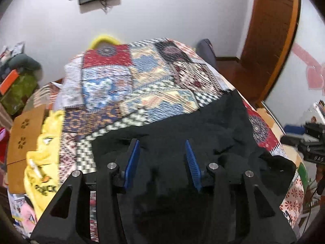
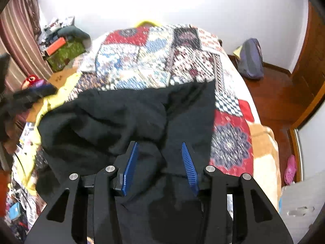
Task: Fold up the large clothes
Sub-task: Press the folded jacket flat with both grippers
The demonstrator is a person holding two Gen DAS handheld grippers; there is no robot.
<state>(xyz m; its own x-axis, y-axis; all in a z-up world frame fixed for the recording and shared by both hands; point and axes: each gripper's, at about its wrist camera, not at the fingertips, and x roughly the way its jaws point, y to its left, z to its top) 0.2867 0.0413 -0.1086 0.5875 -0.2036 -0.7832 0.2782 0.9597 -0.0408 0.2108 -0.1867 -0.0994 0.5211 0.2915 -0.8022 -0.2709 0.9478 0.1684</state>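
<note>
Across the lower half of both wrist views the black garment (image 1: 182,134) is lying rumpled on the patchwork quilt (image 1: 126,77), filling the space under and between each pair of blue pads; the left gripper (image 1: 162,158) is hanging over it with jaws wide and gripping nothing, and the right gripper (image 2: 160,162) is showing the same wide stance, cloth bunching between its fingers but not pinched. Judging from the right wrist view, the garment's long axis is running from bottom centre toward the upper right of the frame, its bulk spreading left, so both grippers are sitting about equally near its close edge
</note>
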